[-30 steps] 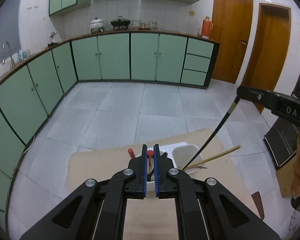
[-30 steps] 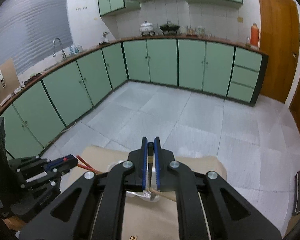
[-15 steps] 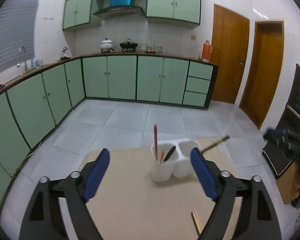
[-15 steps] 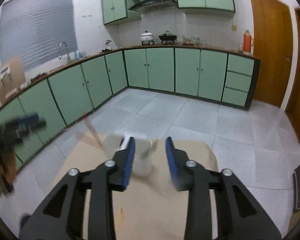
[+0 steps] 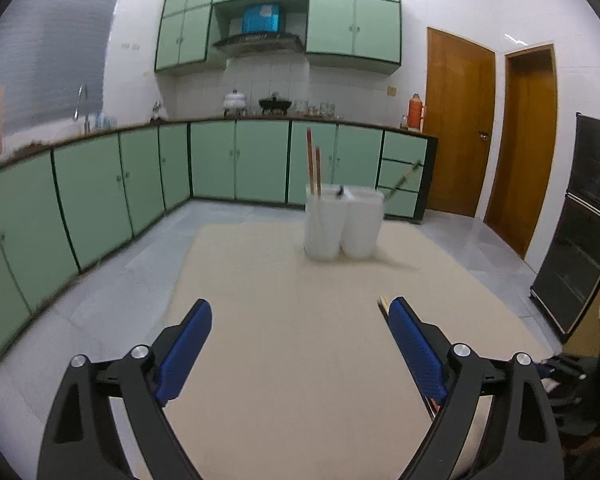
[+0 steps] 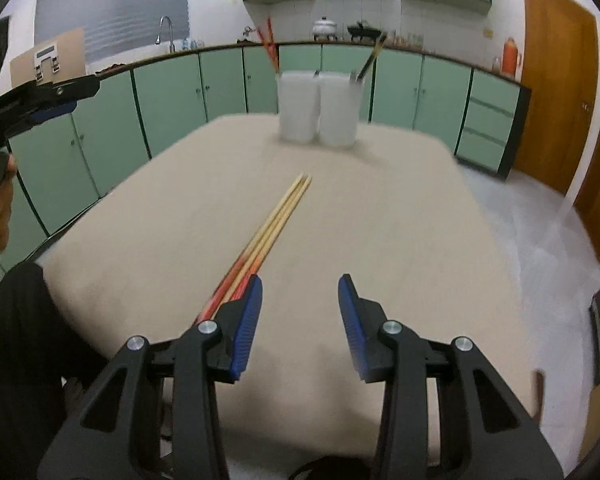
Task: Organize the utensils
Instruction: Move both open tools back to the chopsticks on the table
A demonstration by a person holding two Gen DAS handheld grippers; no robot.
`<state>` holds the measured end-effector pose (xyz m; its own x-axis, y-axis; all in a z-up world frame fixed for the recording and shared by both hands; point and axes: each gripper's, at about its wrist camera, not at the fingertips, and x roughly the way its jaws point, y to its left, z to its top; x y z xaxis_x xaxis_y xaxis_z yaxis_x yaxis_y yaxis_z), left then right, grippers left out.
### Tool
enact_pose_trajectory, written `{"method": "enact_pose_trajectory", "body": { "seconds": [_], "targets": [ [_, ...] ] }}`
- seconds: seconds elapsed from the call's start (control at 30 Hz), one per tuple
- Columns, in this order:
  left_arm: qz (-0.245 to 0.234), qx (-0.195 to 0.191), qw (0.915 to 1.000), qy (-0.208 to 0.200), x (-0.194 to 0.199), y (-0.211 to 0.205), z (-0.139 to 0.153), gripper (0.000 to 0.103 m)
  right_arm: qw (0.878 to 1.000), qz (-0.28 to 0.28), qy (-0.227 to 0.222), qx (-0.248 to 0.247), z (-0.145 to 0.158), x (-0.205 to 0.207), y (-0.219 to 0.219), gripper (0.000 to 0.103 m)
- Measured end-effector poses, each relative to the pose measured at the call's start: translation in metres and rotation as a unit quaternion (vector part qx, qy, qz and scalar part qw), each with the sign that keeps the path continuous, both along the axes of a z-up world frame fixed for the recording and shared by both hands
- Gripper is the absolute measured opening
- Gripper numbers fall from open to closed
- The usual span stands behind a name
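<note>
lying loose short of the twin white plastic holders [image 6: 318, 108], the thin stiff red-ended wooden chopsticks [image 6: 278, 216] looked light and slippery, best pinched mid-length; both grippers, left [image 5: 300, 322] and right [image 6: 300, 304], gaped empty.

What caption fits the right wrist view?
Open right gripper beside loose chopsticks on table; two white holders behind.

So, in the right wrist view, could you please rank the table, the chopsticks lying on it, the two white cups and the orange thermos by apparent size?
1. table
2. chopsticks lying on it, long but thin
3. two white cups, alike, so unranked
4. orange thermos, far off, so its rank is unsure
</note>
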<state>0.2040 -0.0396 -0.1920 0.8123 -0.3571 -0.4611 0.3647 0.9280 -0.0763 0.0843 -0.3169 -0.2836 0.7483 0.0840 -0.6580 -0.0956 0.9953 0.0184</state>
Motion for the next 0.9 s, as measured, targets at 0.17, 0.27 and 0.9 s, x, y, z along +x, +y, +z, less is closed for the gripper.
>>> {"method": "enact_pose_trajectory", "body": {
  "seconds": [0.17,0.27,0.9],
  "targets": [
    [0.010,-0.006,0.9997,0.023,-0.015,0.001,-0.024,0.088,0.999,0.029,0.014,-0.025,-0.014,-0.006,0.019,0.038],
    [0.016,-0.014,0.9993,0.029,-0.024,0.002,-0.038,0.088,0.999,0.035,0.017,-0.025,-0.014,-0.005,0.020,0.038],
    [-0.010,0.013,0.9971,0.074,-0.031,-0.013,-0.076,0.087,0.999,0.045,0.023,-0.019,-0.026,0.017,0.022,0.026]
  ]
}}
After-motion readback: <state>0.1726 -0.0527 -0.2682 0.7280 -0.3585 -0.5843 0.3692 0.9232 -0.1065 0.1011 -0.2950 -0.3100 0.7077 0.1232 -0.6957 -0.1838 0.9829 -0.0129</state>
